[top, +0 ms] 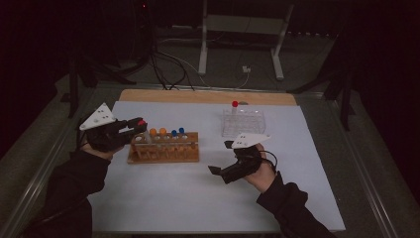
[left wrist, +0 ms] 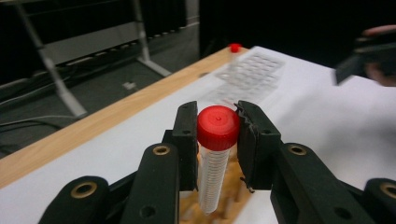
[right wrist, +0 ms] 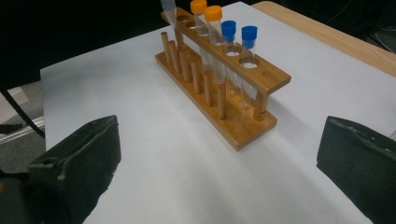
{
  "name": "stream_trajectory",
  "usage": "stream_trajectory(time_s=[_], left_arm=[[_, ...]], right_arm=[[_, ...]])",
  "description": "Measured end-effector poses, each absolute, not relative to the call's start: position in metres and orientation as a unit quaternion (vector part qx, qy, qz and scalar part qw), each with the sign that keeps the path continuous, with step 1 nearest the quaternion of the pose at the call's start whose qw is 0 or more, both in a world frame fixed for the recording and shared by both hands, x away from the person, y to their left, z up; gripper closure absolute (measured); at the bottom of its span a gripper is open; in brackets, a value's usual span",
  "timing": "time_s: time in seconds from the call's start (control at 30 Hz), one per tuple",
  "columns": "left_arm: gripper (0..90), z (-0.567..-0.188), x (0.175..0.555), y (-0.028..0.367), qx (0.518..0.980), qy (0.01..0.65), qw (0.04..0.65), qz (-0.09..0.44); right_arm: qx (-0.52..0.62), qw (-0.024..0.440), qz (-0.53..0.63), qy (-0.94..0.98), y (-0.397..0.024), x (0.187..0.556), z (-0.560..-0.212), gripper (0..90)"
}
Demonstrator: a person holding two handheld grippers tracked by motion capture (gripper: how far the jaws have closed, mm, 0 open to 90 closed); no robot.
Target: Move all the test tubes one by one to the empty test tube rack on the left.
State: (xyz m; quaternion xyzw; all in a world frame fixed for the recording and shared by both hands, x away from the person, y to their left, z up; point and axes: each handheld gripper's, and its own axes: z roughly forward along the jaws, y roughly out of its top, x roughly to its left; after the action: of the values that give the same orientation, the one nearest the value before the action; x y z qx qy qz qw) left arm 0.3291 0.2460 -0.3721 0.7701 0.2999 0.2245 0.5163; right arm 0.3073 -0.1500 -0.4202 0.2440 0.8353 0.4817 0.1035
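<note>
We see the left gripper [left wrist: 217,135] clamped on a red-capped tube [left wrist: 215,154] just below its cap; light, slick plastic. The right gripper [right wrist: 219,163] hangs wide, empty.

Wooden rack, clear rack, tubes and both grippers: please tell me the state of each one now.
Left gripper: shut on the red-capped tube, raised above the wooden rack.
Red-capped tube: capped, upright, held below its cap.
Right gripper: open, nothing between the jaws.
Wooden rack: stands on the table, holds four tubes.
Orange-capped tubes: capped, upright in the rack.
Blue-capped tubes: capped, upright in the rack.
Clear rack: holds one red-capped tube at its back.
</note>
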Motion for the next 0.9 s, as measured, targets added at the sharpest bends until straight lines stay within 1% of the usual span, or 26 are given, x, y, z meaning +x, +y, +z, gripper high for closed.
stream_trajectory(time_s=[0.2, 0.23, 0.43, 0.9], left_arm=[[71.8, -0.38, 0.344, 0.255, 0.754, 0.325, 0.517, 0.242], [71.8, -0.382, 0.347, 0.256, 0.752, 0.327, 0.52, 0.237], [71.8, -0.399, 0.358, 0.253, 0.753, 0.341, 0.507, 0.243], [71.8, -0.439, 0.364, 0.25, 0.765, 0.357, 0.487, 0.224]], right_arm=[[0.245, 0.105, 0.482, 0.835, -0.151, 0.308, -0.42, 0.0], [0.244, 0.105, 0.482, 0.835, -0.152, 0.308, -0.42, 0.0], [0.244, 0.103, 0.484, 0.834, -0.154, 0.308, -0.42, 0.0], [0.245, 0.098, 0.484, 0.834, -0.156, 0.309, -0.422, 0.0]])
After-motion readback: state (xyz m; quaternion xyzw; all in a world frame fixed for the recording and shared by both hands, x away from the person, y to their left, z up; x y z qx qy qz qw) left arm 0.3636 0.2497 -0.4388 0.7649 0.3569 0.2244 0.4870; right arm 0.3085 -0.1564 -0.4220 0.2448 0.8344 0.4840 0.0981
